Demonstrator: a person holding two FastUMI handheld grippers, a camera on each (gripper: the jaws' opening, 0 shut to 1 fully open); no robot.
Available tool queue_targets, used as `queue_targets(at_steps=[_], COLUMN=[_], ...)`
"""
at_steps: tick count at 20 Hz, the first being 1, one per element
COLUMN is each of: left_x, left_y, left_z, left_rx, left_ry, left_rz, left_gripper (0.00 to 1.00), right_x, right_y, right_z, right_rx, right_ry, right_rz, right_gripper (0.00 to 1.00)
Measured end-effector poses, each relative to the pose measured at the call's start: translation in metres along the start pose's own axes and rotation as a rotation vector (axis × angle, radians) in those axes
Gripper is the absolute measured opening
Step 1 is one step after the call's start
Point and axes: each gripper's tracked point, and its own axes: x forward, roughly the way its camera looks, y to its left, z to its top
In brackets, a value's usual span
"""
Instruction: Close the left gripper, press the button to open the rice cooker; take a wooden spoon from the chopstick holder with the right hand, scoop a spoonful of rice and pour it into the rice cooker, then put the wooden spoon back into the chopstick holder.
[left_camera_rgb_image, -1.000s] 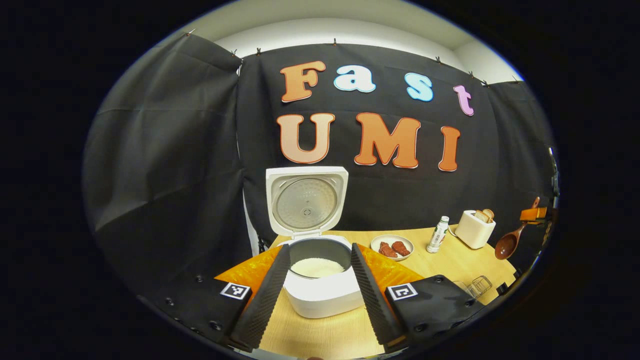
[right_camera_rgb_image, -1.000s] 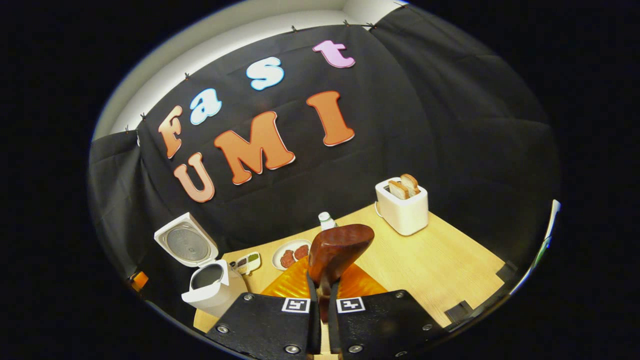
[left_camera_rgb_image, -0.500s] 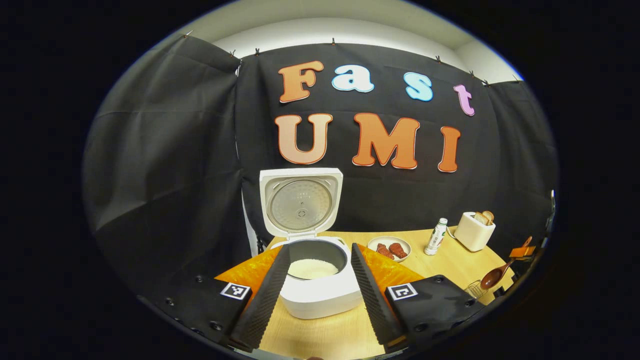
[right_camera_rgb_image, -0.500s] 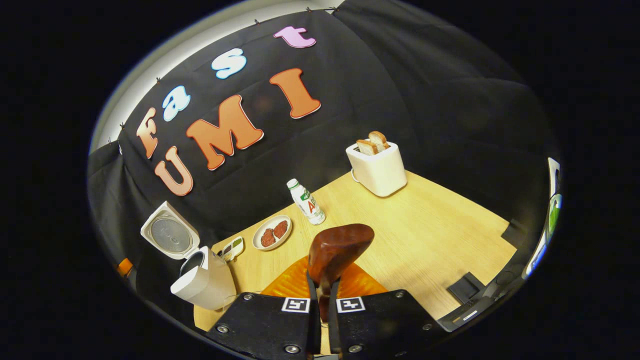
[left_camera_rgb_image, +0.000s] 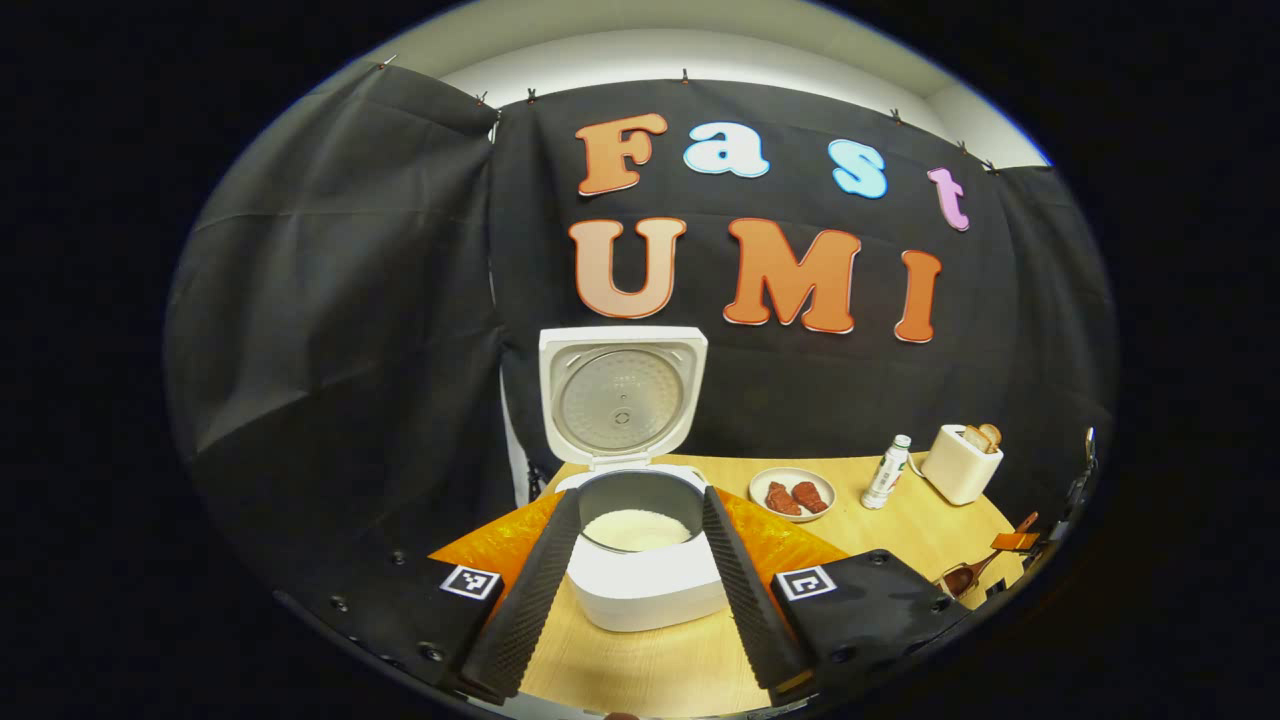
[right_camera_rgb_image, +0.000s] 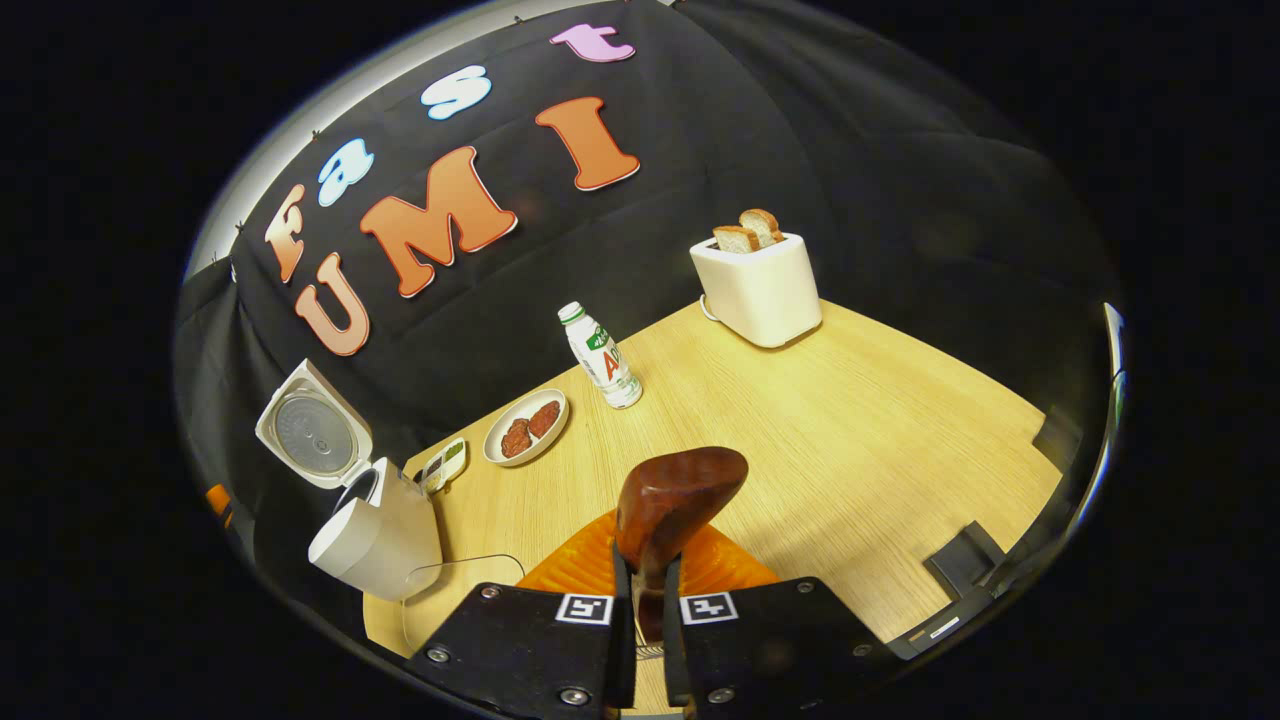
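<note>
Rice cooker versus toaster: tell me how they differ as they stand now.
The rice cooker has its lid swung up and holds white rice; the toaster has no lid and carries two bread slices in its top. The rice cooker stands at the table's left end, the toaster far right. Both are white.

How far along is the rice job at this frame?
Done: the rice cooker stands with its lid up and white rice in the pot. In hand: the right gripper clamps the wooden spoon over the table. Left: returning the spoon to the chopstick holder.
</note>
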Motion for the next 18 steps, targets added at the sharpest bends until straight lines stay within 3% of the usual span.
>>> queue_targets(at_steps=[7, 8, 9, 12, 16, 18], left_x=[0.004, 0.007, 0.008, 0.016, 0.038, 0.055], left_y=[0.008, 0.007, 0.006, 0.005, -0.004, 0.000], left_z=[0.044, 0.054, 0.064, 0.086, 0.119, 0.136], left_rx=[0.015, 0.020, 0.019, -0.009, -0.052, -0.051], left_ry=[-0.058, -0.072, -0.086, -0.103, -0.108, -0.108], left_rz=[0.010, 0.011, 0.010, -0.005, -0.069, -0.064], left_gripper=[0.87, 0.87, 0.87, 0.87, 0.86, 0.87], right_x=[0.008, 0.008, 0.004, -0.003, -0.025, -0.035], right_y=[-0.008, -0.011, -0.014, -0.028, -0.034, -0.031], right_z=[-0.009, -0.007, -0.006, 0.003, 0.032, 0.046], right_rx=[-0.033, -0.050, -0.067, -0.125, -0.153, -0.163], right_ry=[0.016, 0.012, 0.009, -0.007, -0.058, -0.079], right_rz=[-0.044, -0.061, -0.078, -0.140, -0.177, -0.176], right_gripper=[0.27, 0.42, 0.43, 0.94, 0.95, 0.95])
